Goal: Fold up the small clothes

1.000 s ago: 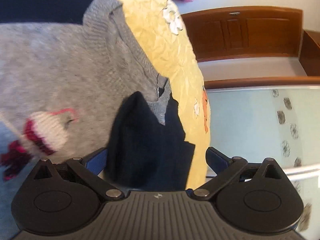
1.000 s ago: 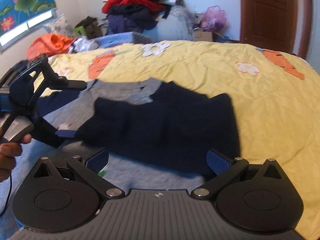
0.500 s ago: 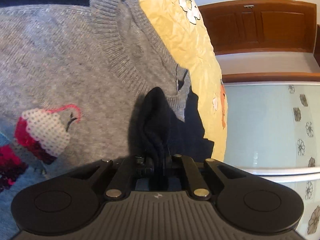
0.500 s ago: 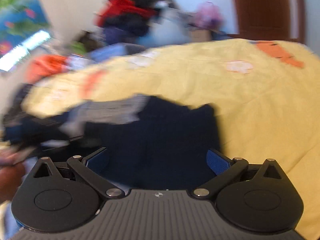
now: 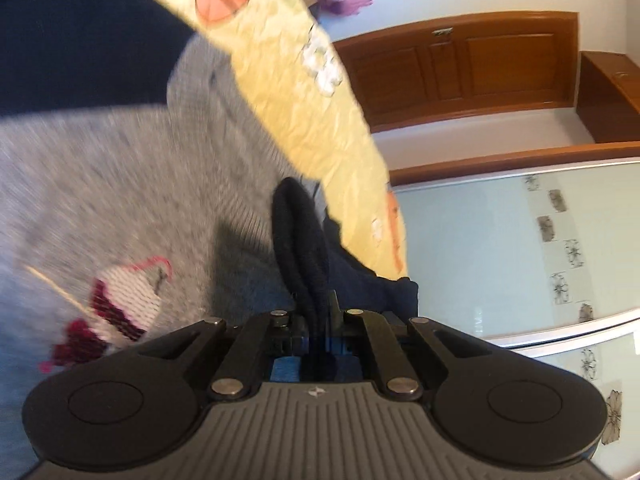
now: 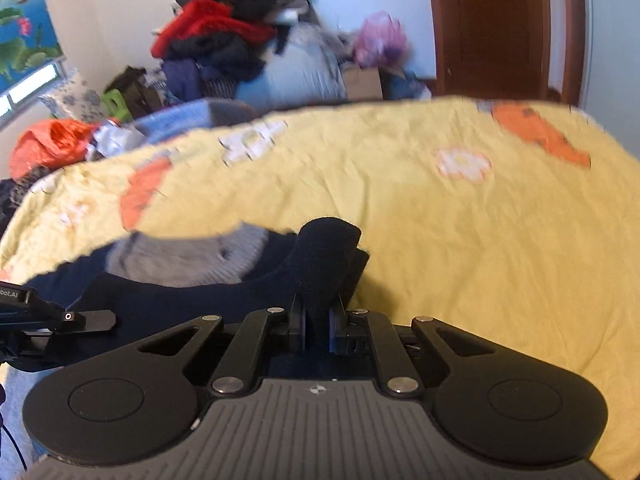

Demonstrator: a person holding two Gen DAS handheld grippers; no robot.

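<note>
A small grey knit sweater (image 5: pixel 120 184) with navy sleeves and a knitted cupcake motif (image 5: pixel 128 300) lies on the yellow bedspread (image 5: pixel 320 120). My left gripper (image 5: pixel 318 320) is shut on a bunched fold of the navy sleeve (image 5: pixel 300 232). My right gripper (image 6: pixel 318 320) is shut on another fold of the same navy sleeve (image 6: pixel 324 256), near the grey neckline (image 6: pixel 188 256). The left gripper also shows at the left edge of the right wrist view (image 6: pixel 48 320).
The yellow bedspread (image 6: pixel 460 240) has orange and white flower patches. A pile of clothes (image 6: pixel 224 40) and bags stands behind the bed. A wooden door (image 6: pixel 488 28) is at the back right. A glass wardrobe panel (image 5: pixel 520 248) is beside the bed.
My right gripper has shut on the navy sleeve; it was open a second ago. My left gripper closed on the sleeve half a second ago and still holds it. Both views have shifted.
</note>
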